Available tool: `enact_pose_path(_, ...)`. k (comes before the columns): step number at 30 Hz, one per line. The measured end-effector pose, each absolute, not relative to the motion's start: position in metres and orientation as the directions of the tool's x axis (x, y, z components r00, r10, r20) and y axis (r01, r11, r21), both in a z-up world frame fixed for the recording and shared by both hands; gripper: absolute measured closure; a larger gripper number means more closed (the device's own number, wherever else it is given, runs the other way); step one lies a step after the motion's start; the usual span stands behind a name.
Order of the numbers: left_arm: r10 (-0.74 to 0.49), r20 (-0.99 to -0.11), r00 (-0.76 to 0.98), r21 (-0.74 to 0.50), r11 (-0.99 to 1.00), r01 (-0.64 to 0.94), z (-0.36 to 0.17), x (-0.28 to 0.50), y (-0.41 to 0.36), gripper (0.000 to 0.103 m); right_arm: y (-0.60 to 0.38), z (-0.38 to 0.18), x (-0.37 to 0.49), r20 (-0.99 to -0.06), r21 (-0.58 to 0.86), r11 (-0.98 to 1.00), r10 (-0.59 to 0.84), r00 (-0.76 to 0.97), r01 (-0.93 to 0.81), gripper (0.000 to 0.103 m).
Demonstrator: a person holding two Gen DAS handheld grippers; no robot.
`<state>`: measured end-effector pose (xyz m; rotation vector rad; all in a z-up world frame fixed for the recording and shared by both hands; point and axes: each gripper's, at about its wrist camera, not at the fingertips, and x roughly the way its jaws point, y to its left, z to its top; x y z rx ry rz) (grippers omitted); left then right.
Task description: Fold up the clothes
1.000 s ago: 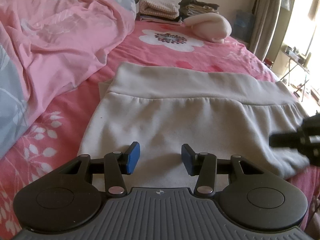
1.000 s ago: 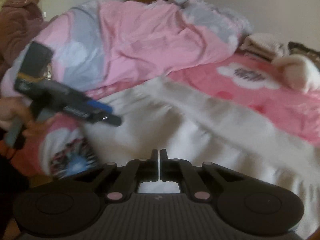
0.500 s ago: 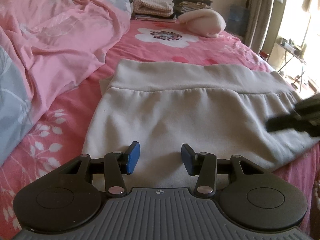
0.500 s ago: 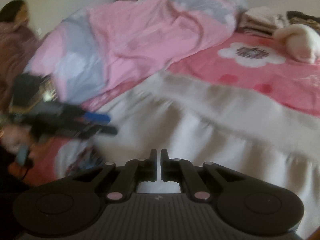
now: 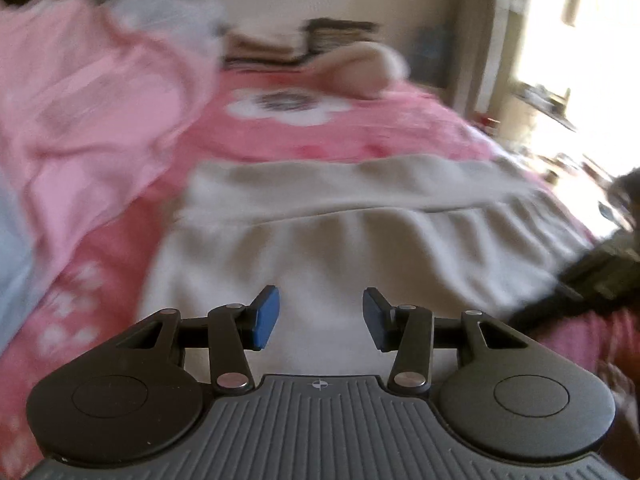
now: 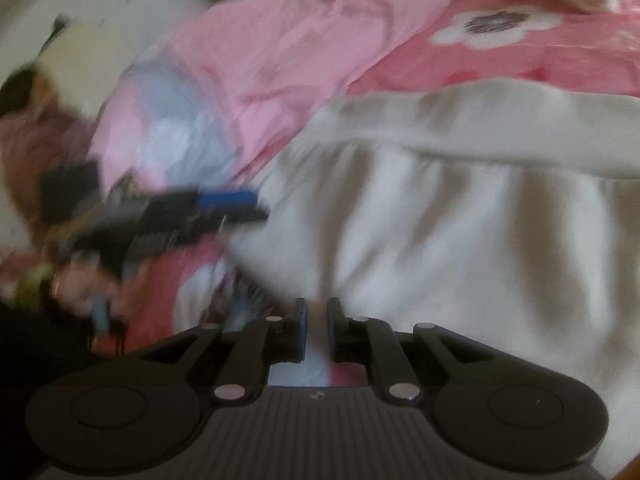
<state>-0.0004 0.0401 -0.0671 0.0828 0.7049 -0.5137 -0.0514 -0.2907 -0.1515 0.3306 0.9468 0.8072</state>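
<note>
Left tool (image 5: 319, 319) wide, empty | right tool (image 6: 317, 328) opening, empty | grab skirt (image 5: 360, 248) hem corners evenly.

Pink duvet (image 5: 92, 120), flowered pink bedsheet (image 5: 320, 136), cream plush (image 5: 360, 72)

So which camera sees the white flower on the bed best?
The left wrist view: the white flower sits whole near the middle of the pink sheet, though blurred. The right wrist view shows the same flower whole too, but pushed up into the top right corner, tilted and just as blurred.
</note>
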Motion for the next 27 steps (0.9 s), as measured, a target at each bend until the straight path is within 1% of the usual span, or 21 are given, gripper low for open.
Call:
enact_pose_path(3,-0.475,-0.664,0.577,-0.136,0.836,0.531,-0.081,0.004,0.017,0.057,-0.294,-0.157,-0.035,-0.587,0.589,0.705,0.709,0.391,-0.394,0.092)
enact_pose_path(5,-0.455,-0.691,0.561,-0.138,0.846,0.516,-0.092,0.004,0.014,0.058,-0.296,-0.160,-0.032,-0.605,0.571,0.725,0.689,0.398,-0.386,0.092)
enact_pose_path(7,-0.446,-0.678,0.585,-0.141,0.859,0.492,-0.092,0.000,0.025,0.058,-0.305,-0.159,-0.037,-0.624,0.538,0.745,0.666,0.407,-0.394,0.092)
enact_pose_path(8,-0.435,-0.675,0.595,-0.148,0.871,0.469,-0.091,-0.001,0.035,0.058,-0.314,-0.159,-0.041,-0.637,0.514,0.764,0.645,0.422,-0.390,0.092)
enact_pose_path(10,-0.394,-0.675,0.624,-0.153,0.902,0.404,-0.087,-0.002,0.059,0.058,-0.341,-0.160,-0.048,-0.639,0.523,0.785,0.619,0.457,-0.332,0.092)
enact_pose_path(14,-0.245,-0.697,0.674,-0.107,0.965,0.240,-0.077,0.004,0.106,0.057,-0.389,-0.161,-0.059,-0.633,0.541,0.819,0.547,0.548,-0.193,0.092)
enact_pose_path(16,-0.211,-0.695,0.687,-0.124,0.977,0.175,-0.071,0.006,0.123,0.057,-0.399,-0.159,-0.061,-0.626,0.551,0.819,0.531,0.571,-0.157,0.092)
enact_pose_path(18,-0.210,-0.677,0.705,-0.155,0.978,0.143,-0.064,0.007,0.131,0.057,-0.402,-0.157,-0.062,-0.623,0.552,0.822,0.517,0.587,-0.139,0.092)
enact_pose_path(20,-0.228,-0.656,0.720,-0.177,0.973,0.146,-0.057,0.006,0.129,0.057,-0.396,-0.155,-0.059,-0.621,0.544,0.824,0.521,0.585,-0.157,0.092)
enact_pose_path(22,-0.266,-0.643,0.718,-0.190,0.964,0.187,-0.053,0.007,0.115,0.057,-0.385,-0.152,-0.058,-0.616,0.531,0.826,0.530,0.582,-0.190,0.091)
enact_pose_path(24,-0.302,-0.649,0.699,-0.186,0.953,0.239,-0.054,0.010,0.097,0.056,-0.372,-0.148,-0.057,-0.616,0.505,0.834,0.529,0.584,-0.223,0.091)
enact_pose_path(27,-0.305,-0.686,0.660,-0.138,0.946,0.293,-0.057,0.010,0.072,0.056,-0.355,-0.138,-0.058,-0.625,0.434,0.855,0.512,0.589,-0.283,0.090)
